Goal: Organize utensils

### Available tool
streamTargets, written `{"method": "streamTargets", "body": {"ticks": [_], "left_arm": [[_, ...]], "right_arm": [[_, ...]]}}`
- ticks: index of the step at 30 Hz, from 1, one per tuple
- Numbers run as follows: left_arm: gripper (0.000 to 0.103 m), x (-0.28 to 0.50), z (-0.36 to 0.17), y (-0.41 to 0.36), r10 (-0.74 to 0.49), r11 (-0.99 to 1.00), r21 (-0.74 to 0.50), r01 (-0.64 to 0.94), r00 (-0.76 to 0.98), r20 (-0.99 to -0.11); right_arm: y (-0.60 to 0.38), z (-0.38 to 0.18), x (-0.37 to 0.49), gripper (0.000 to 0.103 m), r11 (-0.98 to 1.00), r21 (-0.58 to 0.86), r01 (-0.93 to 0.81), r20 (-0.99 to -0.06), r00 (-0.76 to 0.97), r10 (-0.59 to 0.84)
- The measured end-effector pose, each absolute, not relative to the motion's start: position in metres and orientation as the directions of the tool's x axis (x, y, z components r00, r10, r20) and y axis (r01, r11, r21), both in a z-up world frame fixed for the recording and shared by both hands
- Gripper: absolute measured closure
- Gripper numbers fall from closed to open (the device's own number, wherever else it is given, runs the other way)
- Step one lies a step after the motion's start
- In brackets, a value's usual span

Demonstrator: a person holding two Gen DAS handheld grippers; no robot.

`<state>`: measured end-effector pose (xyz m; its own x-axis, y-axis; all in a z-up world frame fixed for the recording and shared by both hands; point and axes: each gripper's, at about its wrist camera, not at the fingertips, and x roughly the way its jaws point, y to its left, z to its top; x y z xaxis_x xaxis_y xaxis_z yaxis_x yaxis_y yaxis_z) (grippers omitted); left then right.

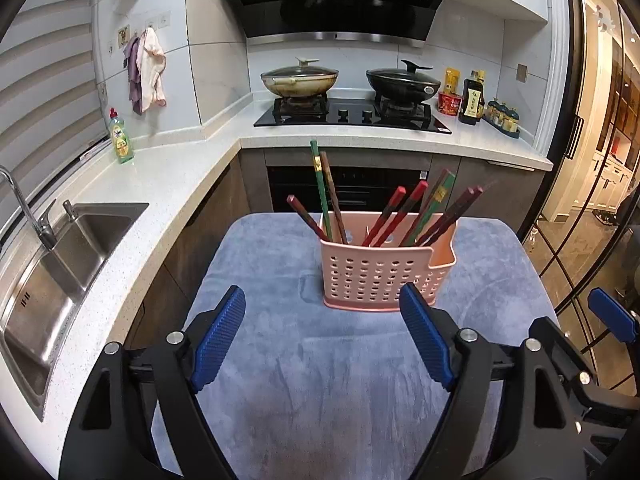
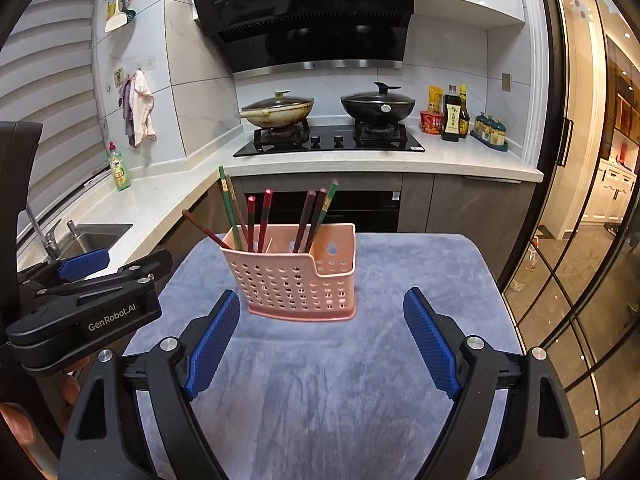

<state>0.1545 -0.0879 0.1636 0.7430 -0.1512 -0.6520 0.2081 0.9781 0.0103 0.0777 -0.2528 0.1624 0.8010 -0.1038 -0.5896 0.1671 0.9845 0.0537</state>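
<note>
The left tool (image 1: 322, 340) is hovering over the blue cloth (image 1: 320, 380) with its blue pads spread wide, and nothing is sitting between them. The right tool (image 2: 320, 344) is hanging just beside it, also spread wide and holding nothing. Ahead of both tools, apart from their tips, the pink holder (image 1: 380, 276) is standing upright on the cloth that is covering the desk. From the left tool it is lying a little to the right of the middle; from the right tool, a little to the left. The chopsticks (image 1: 400, 216), red, green and dark brown, are leaning inside its compartments. Behind, two covered pans (image 1: 300, 78) are sitting on the stove (image 1: 352, 116).
</note>
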Motion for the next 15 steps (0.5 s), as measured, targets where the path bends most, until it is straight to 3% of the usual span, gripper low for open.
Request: {"method": "streamTargets", "body": {"ticks": [15], "left_arm": [[0.018, 0.161, 0.137, -0.083, -0.108, 0.987, 0.01, 0.161, 0.71, -0.696]], "right_arm": [[-0.246, 0.14, 0.097, 0.018, 0.983, 0.033, 0.18, -0.635, 0.763, -0.119]]}}
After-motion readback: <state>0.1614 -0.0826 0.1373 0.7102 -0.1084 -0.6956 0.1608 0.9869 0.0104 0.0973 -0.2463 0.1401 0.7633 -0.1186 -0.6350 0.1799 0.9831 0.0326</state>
